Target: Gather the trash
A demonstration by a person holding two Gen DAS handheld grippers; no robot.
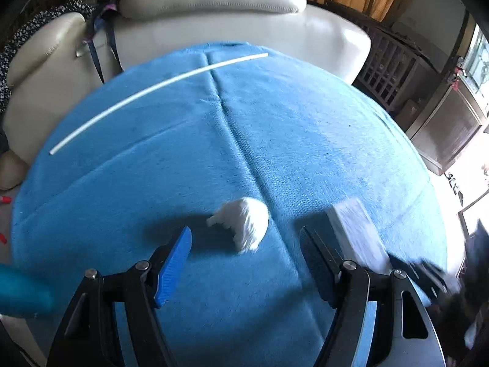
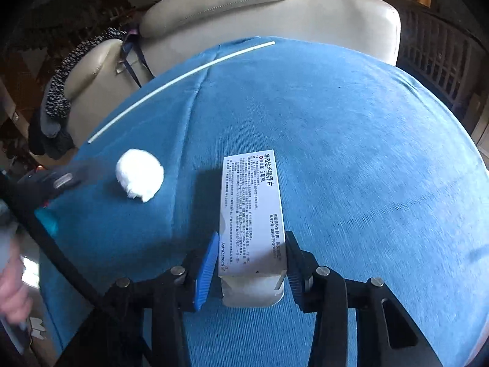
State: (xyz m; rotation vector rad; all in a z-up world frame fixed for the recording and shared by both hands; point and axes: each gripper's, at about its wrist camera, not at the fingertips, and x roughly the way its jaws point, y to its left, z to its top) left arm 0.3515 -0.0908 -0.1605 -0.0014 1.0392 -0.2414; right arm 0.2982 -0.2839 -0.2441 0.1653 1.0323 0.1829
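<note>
The right gripper (image 2: pixel 249 267) has its two blue-padded jaws pressed against the long sides of a white cardboard medicine box (image 2: pixel 252 214) printed with dense black text, clamping it near its open rear end; the torn flap there is partly in shadow and hard to read. The box juts forward between the jaws over the blue terry cloth (image 2: pixel 351 153) that covers the surface. The left gripper (image 1: pixel 246 241) stands wide apart, holding nothing, its jaws flanking a crumpled white tissue ball (image 1: pixel 244 224) that lies on the cloth just ahead of them; whether the left pad touches the tissue cannot be told. In the left wrist view the same box appears only as a blurred white slab (image 1: pixel 356 234) beyond the right jaw, with the dark body of the other gripper smeared at the frame's right edge. Farther out, a long thin white straw (image 1: pixel 152 91) lies well apart from both, near the cloth's far edge. Behind it sits a cream leather armchair (image 2: pixel 275 15), with a dark speckled garment (image 2: pixel 61 91) draped over its arm. A hand at the right view's lower left edge is cut off and blurred.
</note>
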